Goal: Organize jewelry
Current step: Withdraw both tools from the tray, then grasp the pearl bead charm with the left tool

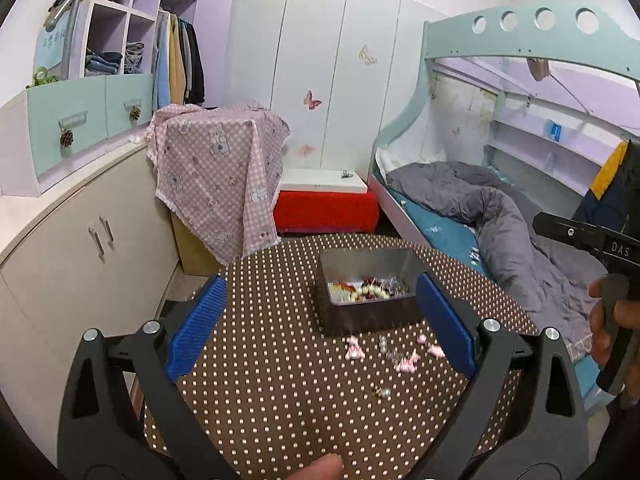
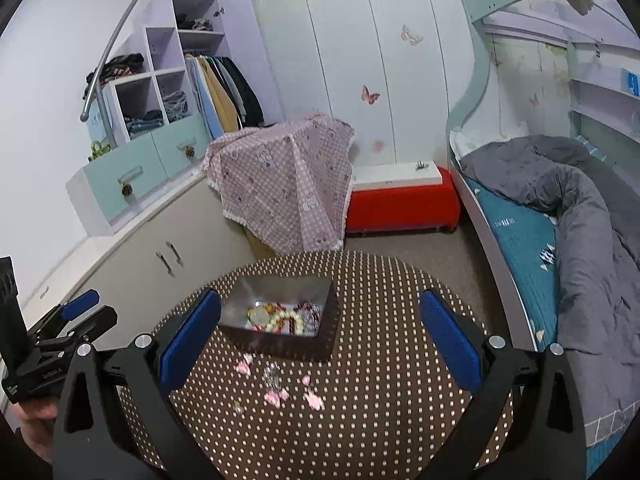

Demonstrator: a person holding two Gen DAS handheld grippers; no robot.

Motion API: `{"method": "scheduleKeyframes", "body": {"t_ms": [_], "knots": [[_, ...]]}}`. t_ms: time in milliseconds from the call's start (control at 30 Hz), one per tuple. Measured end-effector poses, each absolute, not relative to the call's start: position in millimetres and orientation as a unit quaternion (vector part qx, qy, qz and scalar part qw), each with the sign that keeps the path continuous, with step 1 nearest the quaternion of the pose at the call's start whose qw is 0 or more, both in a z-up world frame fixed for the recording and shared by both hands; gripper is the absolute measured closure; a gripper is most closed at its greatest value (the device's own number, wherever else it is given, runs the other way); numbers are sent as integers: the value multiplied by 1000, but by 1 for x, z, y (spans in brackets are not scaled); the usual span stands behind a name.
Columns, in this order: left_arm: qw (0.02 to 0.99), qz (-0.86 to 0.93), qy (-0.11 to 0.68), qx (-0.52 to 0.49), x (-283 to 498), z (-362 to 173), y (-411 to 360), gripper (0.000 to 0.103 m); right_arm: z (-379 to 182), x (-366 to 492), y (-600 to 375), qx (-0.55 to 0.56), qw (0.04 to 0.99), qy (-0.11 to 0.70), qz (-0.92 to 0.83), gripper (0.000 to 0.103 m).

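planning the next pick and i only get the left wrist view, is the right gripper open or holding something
Observer: The right gripper is open, its blue fingers wide apart with nothing held between them.
Operator: what is it pointed at
Observer: Its camera faces the tin, with the loose pink pieces on the dotted tablecloth in front of the tin.
Operator: can it see my gripper
Observer: Yes, the left gripper shows at the left edge of its view, beside the table.

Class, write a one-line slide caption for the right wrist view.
Open right gripper hovers over a dotted table, facing a metal box of jewelry, pink trinkets loose before it.
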State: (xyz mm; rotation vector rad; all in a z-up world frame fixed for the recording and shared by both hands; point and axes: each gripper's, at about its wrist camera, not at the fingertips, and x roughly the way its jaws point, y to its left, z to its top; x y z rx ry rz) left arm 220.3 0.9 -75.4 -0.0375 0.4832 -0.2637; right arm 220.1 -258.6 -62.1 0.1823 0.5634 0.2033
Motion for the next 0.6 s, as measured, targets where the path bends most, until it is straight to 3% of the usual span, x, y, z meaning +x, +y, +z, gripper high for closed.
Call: {"method": "scheduleKeyframes", "body": {"t_ms": [600], "knots": [[915,-191,354,37,224,-166,-44,10,-133,220,-257,96,921,365,92,7]]}}
